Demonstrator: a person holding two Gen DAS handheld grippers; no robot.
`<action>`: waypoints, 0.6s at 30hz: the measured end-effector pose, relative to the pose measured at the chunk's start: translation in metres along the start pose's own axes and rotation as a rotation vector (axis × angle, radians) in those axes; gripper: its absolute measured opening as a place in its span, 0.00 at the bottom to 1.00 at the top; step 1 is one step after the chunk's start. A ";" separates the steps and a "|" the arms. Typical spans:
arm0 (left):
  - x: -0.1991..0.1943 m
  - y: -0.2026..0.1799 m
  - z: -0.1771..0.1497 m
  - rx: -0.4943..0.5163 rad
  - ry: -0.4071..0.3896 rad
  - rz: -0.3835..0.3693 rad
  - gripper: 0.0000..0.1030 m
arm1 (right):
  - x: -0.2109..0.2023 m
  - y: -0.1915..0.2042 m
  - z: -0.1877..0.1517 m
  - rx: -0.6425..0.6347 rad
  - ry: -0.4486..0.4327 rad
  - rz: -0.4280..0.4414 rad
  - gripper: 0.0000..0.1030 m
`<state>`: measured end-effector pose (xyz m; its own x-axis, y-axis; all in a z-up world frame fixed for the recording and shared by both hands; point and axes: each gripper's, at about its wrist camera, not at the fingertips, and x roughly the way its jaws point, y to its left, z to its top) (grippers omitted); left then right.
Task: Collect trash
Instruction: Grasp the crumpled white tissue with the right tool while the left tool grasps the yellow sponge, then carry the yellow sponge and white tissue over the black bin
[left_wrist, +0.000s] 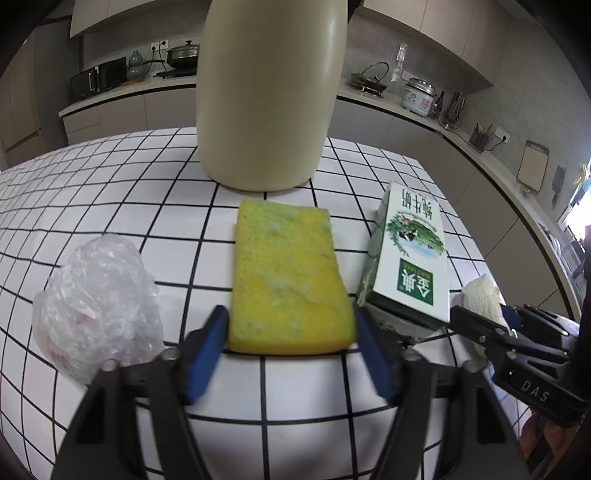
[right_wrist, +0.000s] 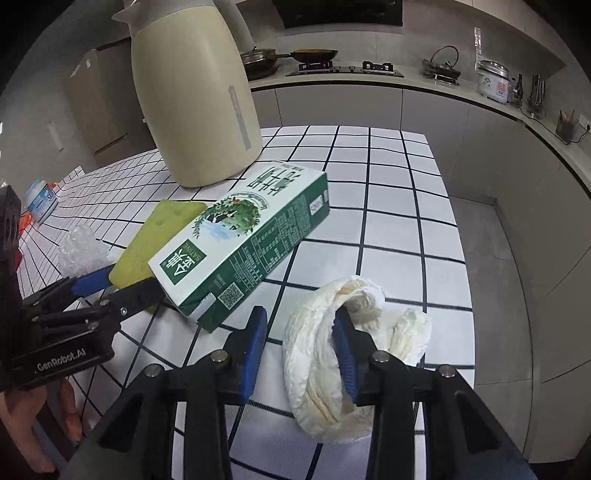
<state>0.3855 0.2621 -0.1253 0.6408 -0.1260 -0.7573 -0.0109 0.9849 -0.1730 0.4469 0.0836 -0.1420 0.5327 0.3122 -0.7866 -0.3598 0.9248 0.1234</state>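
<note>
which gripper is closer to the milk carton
Left. The left gripper, closed around the yellow sponge, has one finger right beside the milk carton; the right gripper is slightly farther, at the crumpled tissue.

My left claw (left_wrist: 291, 345) has matt black plastic arms and blue rubbery pads, pressed against a porous, rough yellow sponge (left_wrist: 288, 273). Beside it a crinkled clear plastic bag (left_wrist: 98, 306) glints (thin film, glossy). The milk carton (right_wrist: 243, 236) is smooth printed card with a slight sheen. My right claw (right_wrist: 299, 347) touches soft, wrinkled white tissue (right_wrist: 325, 369). The cream jug (left_wrist: 269, 92) looks satin-smooth.
</note>
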 end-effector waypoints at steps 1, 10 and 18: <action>0.000 0.001 0.000 0.006 -0.001 -0.006 0.56 | 0.001 0.000 0.001 -0.001 0.003 -0.003 0.38; -0.023 0.006 -0.011 0.027 -0.047 -0.052 0.45 | -0.013 -0.001 -0.011 0.007 0.003 -0.024 0.53; -0.039 0.008 -0.024 0.032 -0.056 -0.065 0.44 | -0.029 0.003 -0.018 0.034 -0.029 0.037 0.08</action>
<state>0.3420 0.2719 -0.1117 0.6813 -0.1836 -0.7086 0.0563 0.9783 -0.1994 0.4165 0.0733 -0.1303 0.5422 0.3518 -0.7631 -0.3533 0.9194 0.1729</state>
